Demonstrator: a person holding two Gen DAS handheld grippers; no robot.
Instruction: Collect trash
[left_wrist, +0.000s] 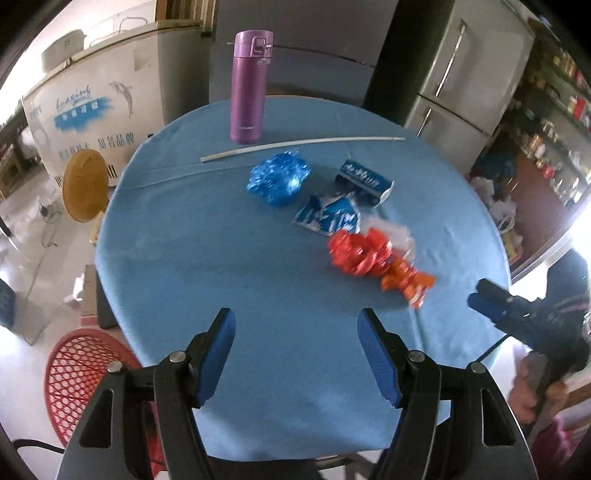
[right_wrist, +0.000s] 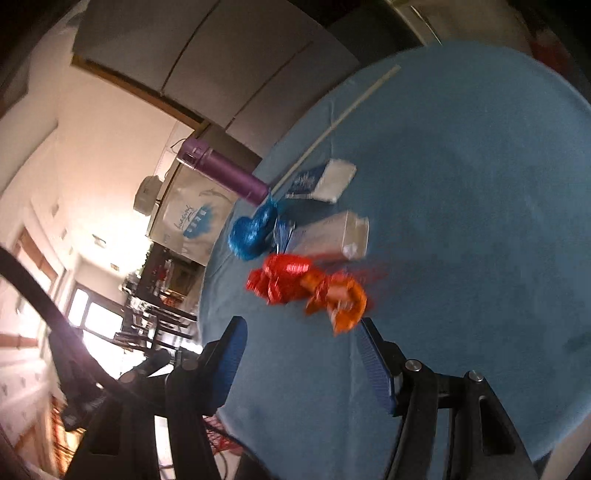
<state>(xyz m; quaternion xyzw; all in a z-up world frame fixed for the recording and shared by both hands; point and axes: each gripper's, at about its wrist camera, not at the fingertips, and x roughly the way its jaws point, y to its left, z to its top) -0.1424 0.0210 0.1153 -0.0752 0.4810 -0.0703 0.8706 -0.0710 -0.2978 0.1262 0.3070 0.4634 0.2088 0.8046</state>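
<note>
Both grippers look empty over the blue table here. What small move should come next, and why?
Probably ease the right gripper forward and close on the orange wrapper. Its jaws are open and empty, and that wrapper lies just beyond its fingertips, the nearest trash piece.

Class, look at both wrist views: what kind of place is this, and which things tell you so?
Probably a home kitchen or dining area. A round table with a blue cloth stands before a two-door refrigerator and a chest freezer, with stocked shelves beside them.

crumpled red (left_wrist: 356, 253), orange (left_wrist: 408, 282), blue wrappers (left_wrist: 277, 180) lie clustered on table.
</note>
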